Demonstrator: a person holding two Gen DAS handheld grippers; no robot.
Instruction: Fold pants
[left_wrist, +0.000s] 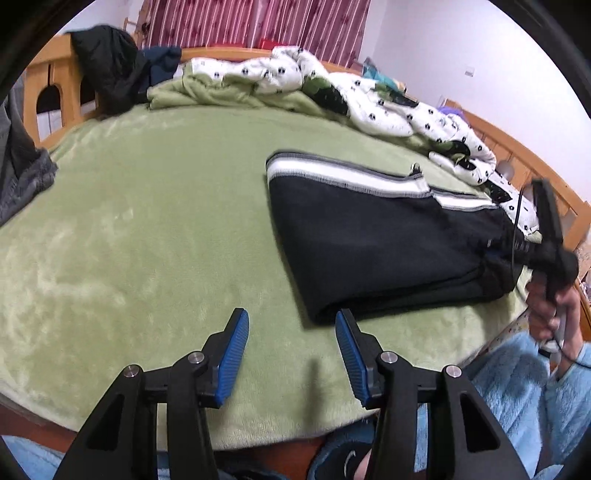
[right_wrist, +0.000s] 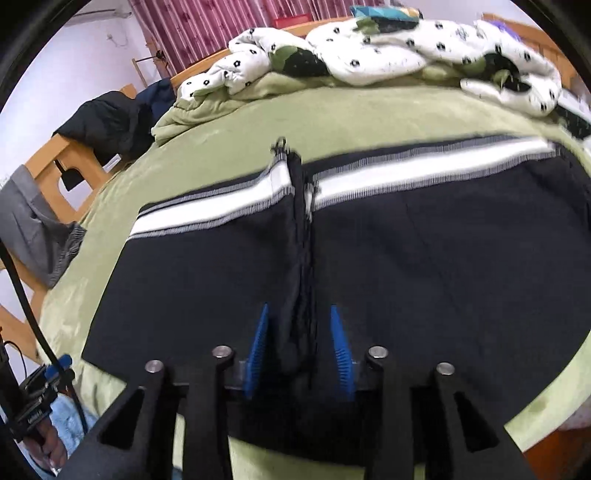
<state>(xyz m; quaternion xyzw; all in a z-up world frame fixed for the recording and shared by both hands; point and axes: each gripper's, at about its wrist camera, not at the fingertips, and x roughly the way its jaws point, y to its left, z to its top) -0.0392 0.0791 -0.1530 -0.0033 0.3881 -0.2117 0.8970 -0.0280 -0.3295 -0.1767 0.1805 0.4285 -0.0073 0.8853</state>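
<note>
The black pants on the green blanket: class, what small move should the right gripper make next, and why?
Probably draw the right gripper back off the black pants: they already lie folded flat on the green blanket, and a raised ridge of fabric sits loose between its parted pads.

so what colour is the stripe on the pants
White with grey edging, on black pants; clearest in the right wrist view.

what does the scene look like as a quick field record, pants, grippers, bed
pants: black pants with white side stripe, folded, flat on the bed
surface: green blanket
left gripper: left gripper open, nothing between the pads, over the blanket beside the pants
right gripper: right gripper open, a bunched black ridge of the pants between its pads, not pressed
background: crumpled white patterned quilt at the far edge
</note>
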